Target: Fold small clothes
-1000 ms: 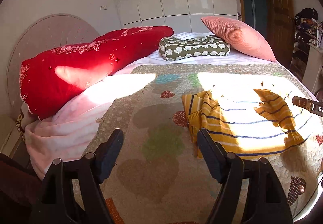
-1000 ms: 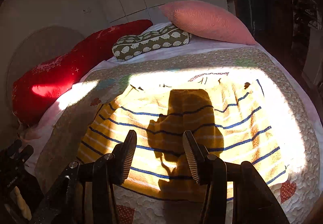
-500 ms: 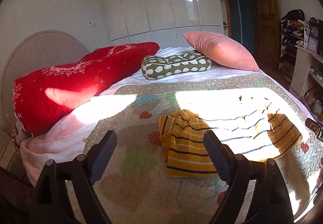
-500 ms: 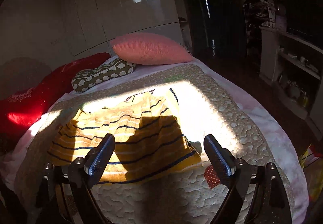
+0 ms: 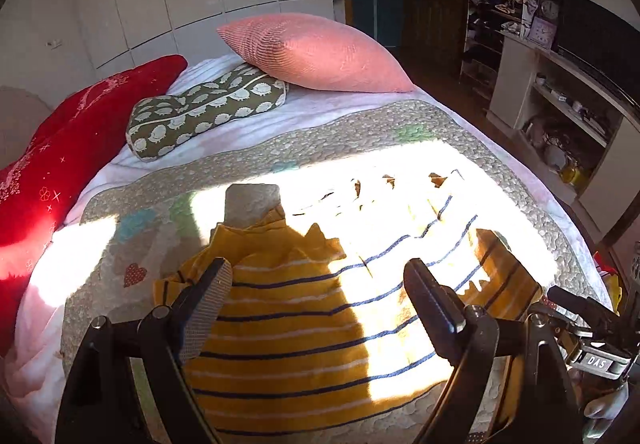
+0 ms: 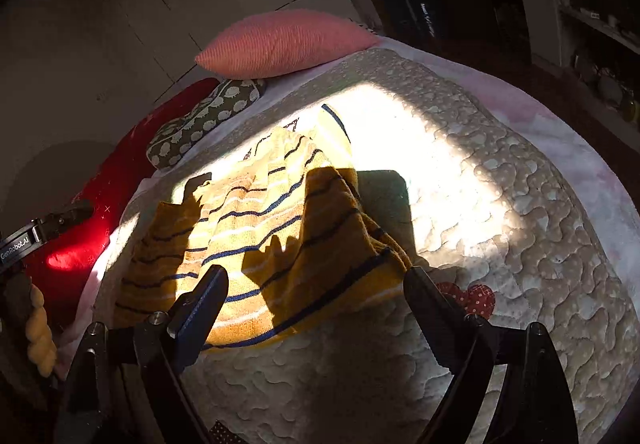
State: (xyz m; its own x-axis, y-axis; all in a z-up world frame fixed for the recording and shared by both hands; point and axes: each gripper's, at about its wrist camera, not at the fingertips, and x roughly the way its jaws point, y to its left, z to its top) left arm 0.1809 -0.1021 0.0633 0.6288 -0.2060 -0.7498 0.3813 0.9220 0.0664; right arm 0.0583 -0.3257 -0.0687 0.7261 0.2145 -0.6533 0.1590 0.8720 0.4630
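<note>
A small yellow sweater with navy and white stripes [image 5: 304, 328] lies spread on the quilted bedspread [image 5: 256, 160], partly in bright sun. In the right wrist view the sweater [image 6: 272, 244] lies rumpled, with a fold standing up near its right edge. My left gripper [image 5: 318, 294] is open and empty, above the sweater's near part. My right gripper [image 6: 316, 302] is open and empty, just above the sweater's near hem. Part of the right gripper shows at the left wrist view's right edge [image 5: 592, 340].
A pink pillow [image 5: 316, 52], a green patterned cushion [image 5: 204, 112] and a red bolster [image 5: 60, 156] lie at the head of the bed. White shelves with clutter [image 5: 560, 100] stand right of the bed. The quilt [image 6: 500, 204] extends to the right of the sweater.
Both grippers stay open and have moved over the sweater from farther back. The left wrist view has swung right, so the sweater now lies between its fingers.
</note>
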